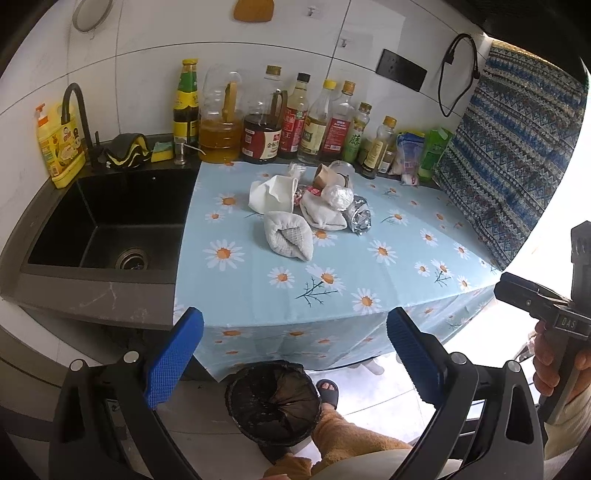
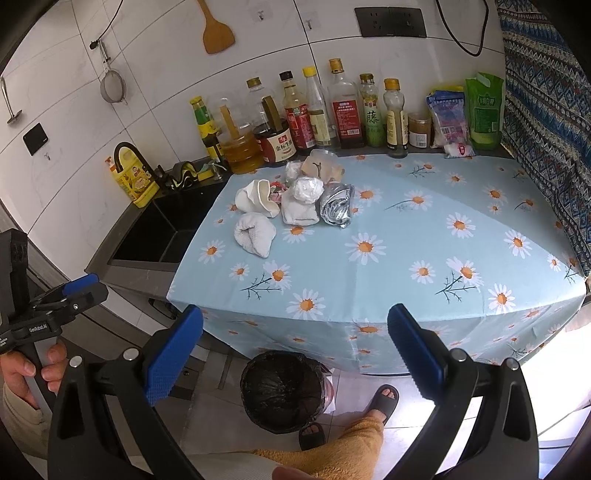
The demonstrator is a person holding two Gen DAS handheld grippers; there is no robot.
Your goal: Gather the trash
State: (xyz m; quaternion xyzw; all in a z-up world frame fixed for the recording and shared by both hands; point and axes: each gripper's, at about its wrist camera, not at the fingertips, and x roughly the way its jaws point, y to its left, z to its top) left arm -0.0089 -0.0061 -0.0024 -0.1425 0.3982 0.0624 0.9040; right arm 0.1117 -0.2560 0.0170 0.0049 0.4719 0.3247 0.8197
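Trash pile of crumpled white paper, plastic and foil [image 2: 295,199] sits untouched mid-counter; black-lined bin [image 2: 282,391] waits below, looking empty. Left gripper [image 1: 295,354] and right gripper [image 2: 295,354] spread wide, holding nothing — everything's left.

"藤" on green bottle [image 2: 372,110]; "DAS" on right tool [image 1: 569,320].

Both wrist views look down from well back, sharing the daisy-cloth counter [image 1: 332,258].

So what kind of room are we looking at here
Most likely a home kitchen: a black sink with a tap, a row of sauce and oil bottles along the tiled wall, and a wooden spatula hanging above.
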